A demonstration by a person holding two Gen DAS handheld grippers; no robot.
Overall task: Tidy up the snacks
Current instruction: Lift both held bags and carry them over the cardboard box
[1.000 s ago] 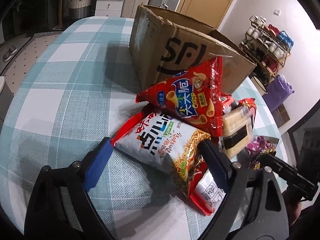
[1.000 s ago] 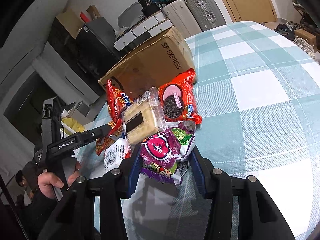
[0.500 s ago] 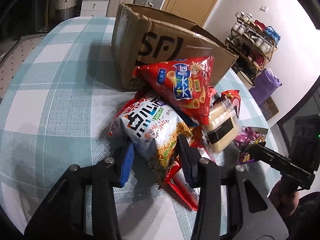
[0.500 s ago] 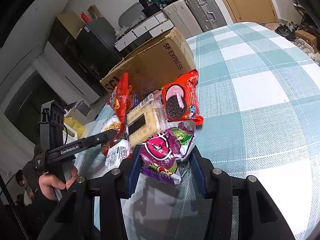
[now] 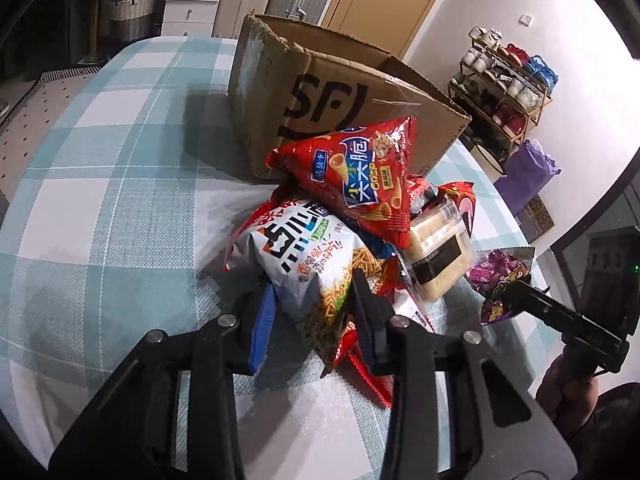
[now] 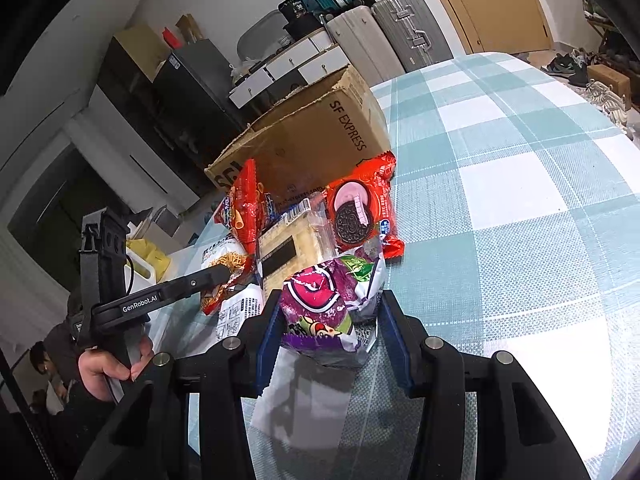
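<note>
A pile of snacks lies in front of an open SF cardboard box (image 5: 336,92). My left gripper (image 5: 312,300) is shut on the white noodle-snack bag (image 5: 304,256). A red crisp bag (image 5: 360,176) rests on top of it, with a pale cracker pack (image 5: 436,248) to the right. My right gripper (image 6: 328,320) holds the purple snack bag (image 6: 320,300) between its jaws; the left pad touches it, a small gap shows at the right pad. A red Oreo pack (image 6: 360,212) lies beyond, against the box (image 6: 312,144).
The table has a teal and white checked cloth (image 5: 112,168). A shoe rack (image 5: 508,76) stands behind on the right, with suitcases (image 6: 404,32) and drawers by the wall. A red flat packet (image 5: 368,376) lies under the pile.
My left gripper closed from wide open onto the white noodle-snack bag and moved in closer. The right gripper stayed around the purple bag.
</note>
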